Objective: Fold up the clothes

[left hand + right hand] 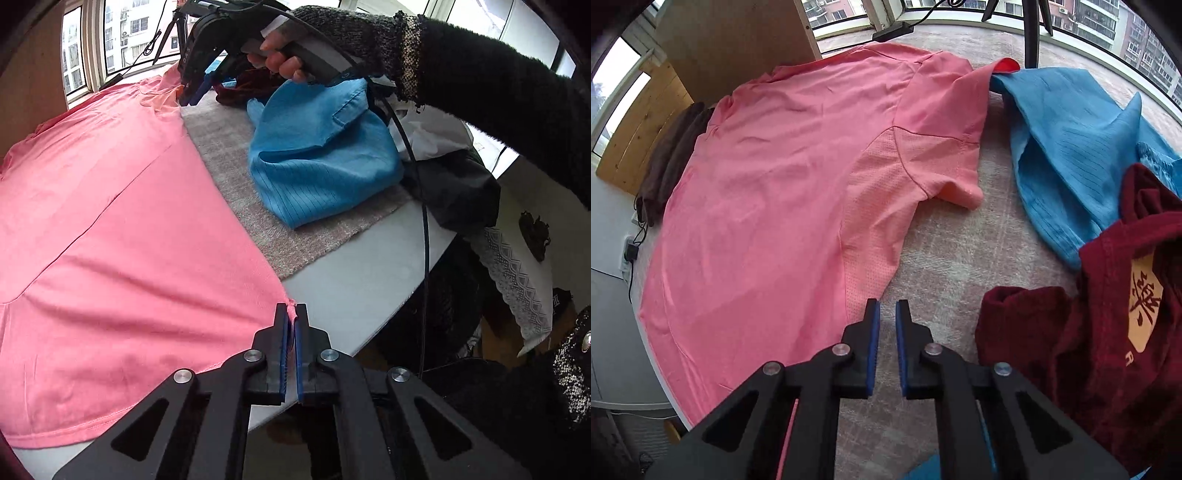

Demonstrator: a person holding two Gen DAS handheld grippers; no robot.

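Fabric slip is the nearest risk. The left gripper (291,314) has its fingers pressed onto only a small pinch at a bottom corner of the pink T-shirt (122,236), right at the edge of the white table (351,291); with so little cloth between the pads, a pull along the shirt could draw the corner free and drop it.

The pink T-shirt lies spread and mostly flat on a grey mat (229,147), its short sleeve (953,147) out to the side. The right gripper (887,314) has its fingers slightly spread with nothing between them in its own view; from the left wrist view it sits at the shirt's far end near the collar, and whether it touches cloth there I cannot tell.

If the right fingers close on one layer only, or on the mat beneath, I judge a lift would come up lopsided or drag the mat, leaving a skewed, creased fold.

Crowding is another hazard. The blue garment (1067,155) touches the tip of the pink shoulder, and a dark red garment (1089,317) with a printed patch lies just beside the right gripper. A sweep across the shirt could snag either one and pull it into the fold. The black cable (424,206) hanging from the right hand (284,55) could also catch on the blue heap.
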